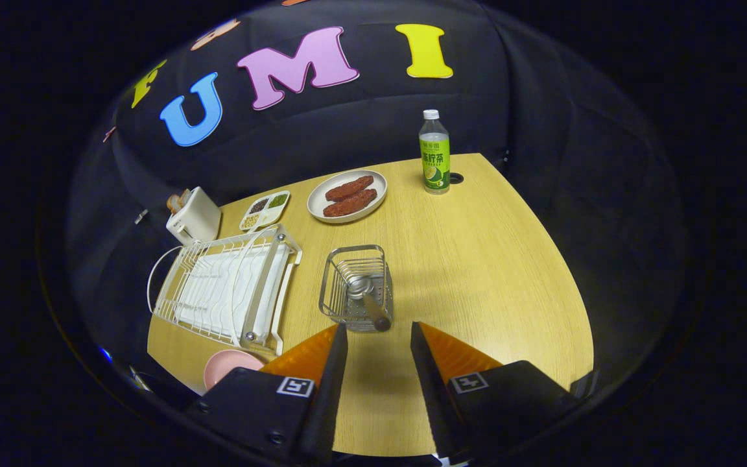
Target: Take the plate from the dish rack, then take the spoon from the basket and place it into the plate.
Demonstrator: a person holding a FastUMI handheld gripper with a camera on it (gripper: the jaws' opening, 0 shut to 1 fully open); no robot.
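A pale wooden table (477,259) with a fine straight grain takes up the middle of the booth, and its top is evenly lit by a soft light with only faint shadows. Near its far corner there is a small round hole (456,177) ringed in black, probably a cable port. Behind and around the table hangs a black cloth wall (347,136), creased in loose folds and drooping a little where it meets the table's far edge. To the sides the cloth fades into darkness, and nothing of the floor can be made out clearly below the table's edges.
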